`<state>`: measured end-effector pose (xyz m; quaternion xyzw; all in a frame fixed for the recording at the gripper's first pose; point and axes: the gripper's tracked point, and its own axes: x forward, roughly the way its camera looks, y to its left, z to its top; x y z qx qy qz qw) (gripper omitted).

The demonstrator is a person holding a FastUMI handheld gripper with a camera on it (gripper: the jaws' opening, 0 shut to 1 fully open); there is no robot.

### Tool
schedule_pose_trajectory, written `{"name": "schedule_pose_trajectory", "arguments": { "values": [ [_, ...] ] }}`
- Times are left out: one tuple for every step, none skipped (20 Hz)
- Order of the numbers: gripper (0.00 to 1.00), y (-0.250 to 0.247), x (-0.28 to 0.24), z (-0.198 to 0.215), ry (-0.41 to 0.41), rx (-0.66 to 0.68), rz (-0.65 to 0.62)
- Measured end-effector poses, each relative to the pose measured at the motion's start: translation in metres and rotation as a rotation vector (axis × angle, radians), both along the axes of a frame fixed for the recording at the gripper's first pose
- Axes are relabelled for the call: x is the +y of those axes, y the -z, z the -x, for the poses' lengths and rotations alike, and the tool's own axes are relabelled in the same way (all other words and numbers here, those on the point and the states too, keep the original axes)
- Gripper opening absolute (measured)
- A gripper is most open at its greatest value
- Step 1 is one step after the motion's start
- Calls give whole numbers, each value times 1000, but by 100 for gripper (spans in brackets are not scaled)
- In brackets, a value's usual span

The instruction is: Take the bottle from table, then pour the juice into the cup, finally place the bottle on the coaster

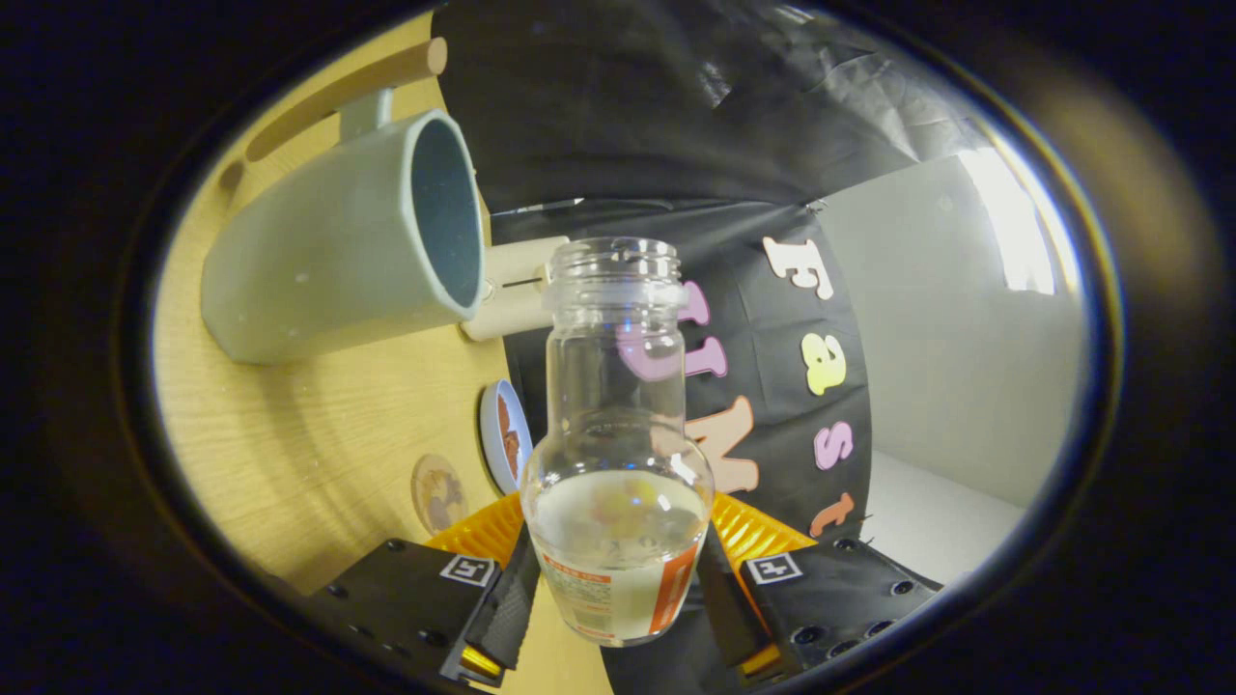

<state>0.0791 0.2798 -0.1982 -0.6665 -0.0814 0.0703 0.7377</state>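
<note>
The gripper clamps the open bottle between both fingers. The cup lies beyond them, near the bottle's mouth.

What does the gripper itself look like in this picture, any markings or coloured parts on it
The gripper has two blocky black housings, one per side, each dotted with small screws and carrying a square white tag printed with a black pattern. Ribbed orange plastic pieces sit behind the two fingers, with small yellow bits near the bottom. No cables or sleeve can be seen.
</note>
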Motion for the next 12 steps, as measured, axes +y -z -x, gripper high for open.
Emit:
{"name": "schedule_pose_trajectory", "arguments": {
  "values": [
    [79,-2,-1,1,-2,-12,12],
    [79,-4,0,2,-4,-26,27],
    [78,-6,0,2,-6,-38,40],
    [78,-8,-1,1,-8,-46,51],
    [78,-7,0,0,-11,-51,60],
    [78,-6,1,0,-13,-53,67],
    [78,-7,2,0,-14,-58,75],
    [78,-9,2,1,-16,-72,90],
    [78,-13,2,1,-20,-94,110],
    [78,-16,4,0,-25,-113,128],
    [78,-17,5,0,-29,-123,140],
    [78,-17,4,0,-30,-121,141]
  ]
}}
